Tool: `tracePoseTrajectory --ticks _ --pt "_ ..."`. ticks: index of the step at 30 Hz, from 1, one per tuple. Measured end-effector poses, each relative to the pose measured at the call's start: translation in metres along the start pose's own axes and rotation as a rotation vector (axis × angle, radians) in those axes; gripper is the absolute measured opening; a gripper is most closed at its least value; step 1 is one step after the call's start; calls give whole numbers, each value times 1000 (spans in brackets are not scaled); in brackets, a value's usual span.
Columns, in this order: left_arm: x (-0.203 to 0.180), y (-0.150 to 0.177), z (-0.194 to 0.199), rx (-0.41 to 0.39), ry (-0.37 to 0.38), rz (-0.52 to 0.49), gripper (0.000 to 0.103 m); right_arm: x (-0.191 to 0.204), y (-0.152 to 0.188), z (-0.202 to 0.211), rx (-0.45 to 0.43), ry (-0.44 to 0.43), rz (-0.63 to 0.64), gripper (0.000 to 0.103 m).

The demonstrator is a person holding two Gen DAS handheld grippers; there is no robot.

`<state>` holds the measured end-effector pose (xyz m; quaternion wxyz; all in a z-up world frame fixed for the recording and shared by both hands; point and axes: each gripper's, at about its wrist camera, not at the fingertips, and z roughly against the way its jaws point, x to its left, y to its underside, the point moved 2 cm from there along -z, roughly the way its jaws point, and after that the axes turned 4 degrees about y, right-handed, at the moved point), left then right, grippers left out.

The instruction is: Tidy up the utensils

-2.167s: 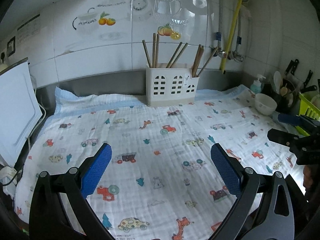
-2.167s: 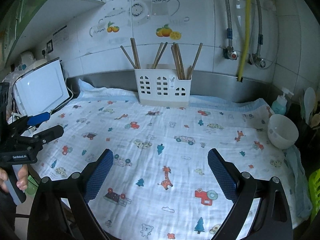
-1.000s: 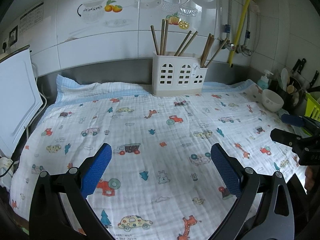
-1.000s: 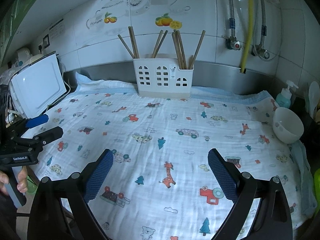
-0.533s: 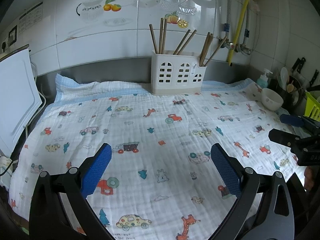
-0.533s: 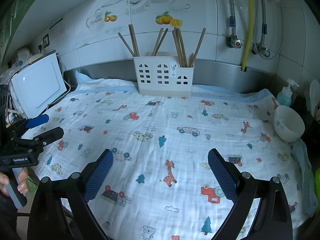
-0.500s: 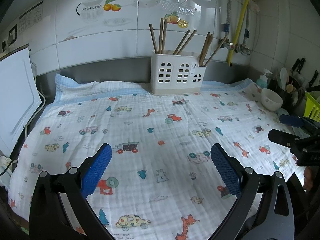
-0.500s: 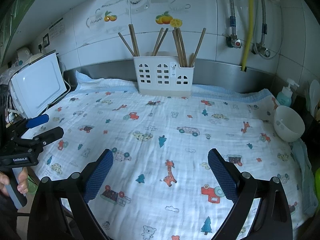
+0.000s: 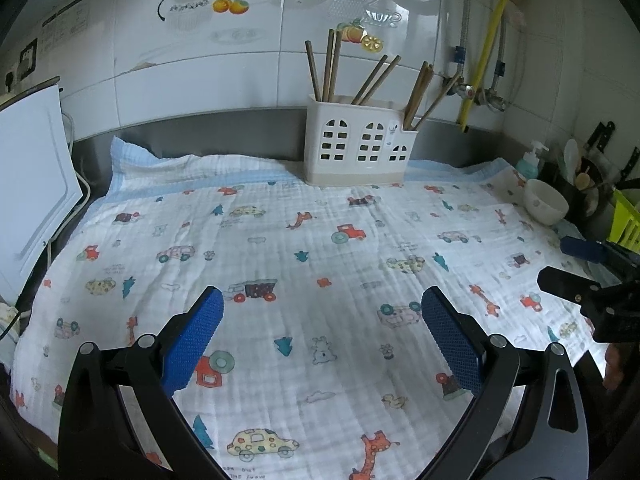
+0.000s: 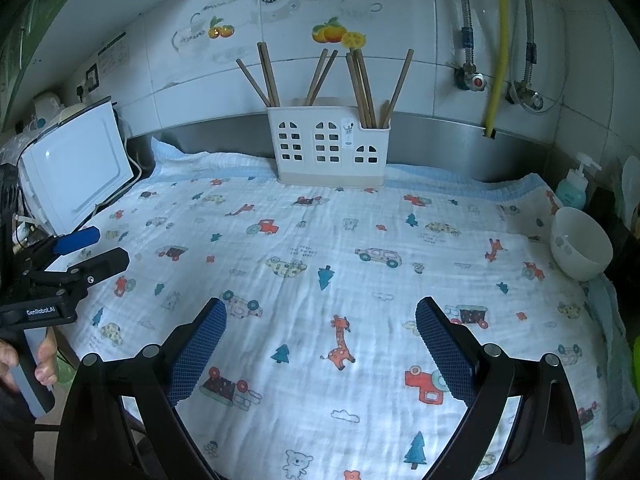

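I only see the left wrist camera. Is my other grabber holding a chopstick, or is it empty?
Observer: Empty. The right gripper is wide open over the cloth, with nothing between its pads.
Operator: What's holding my left grabber?
Observer: A hand is wrapped round the grey handle below the left gripper.
Operator: Is anything written on it?
Observer: Yes, white letters on its side read GenRobot.AI.
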<state>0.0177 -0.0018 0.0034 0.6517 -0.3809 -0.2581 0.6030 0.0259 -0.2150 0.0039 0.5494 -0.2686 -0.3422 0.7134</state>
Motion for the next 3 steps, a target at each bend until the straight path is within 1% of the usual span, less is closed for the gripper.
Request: tracePoseTrajectory --ticks 3 --pt "0 0 0 0 -1 -8 98 0 0 0 1 1 0 92"
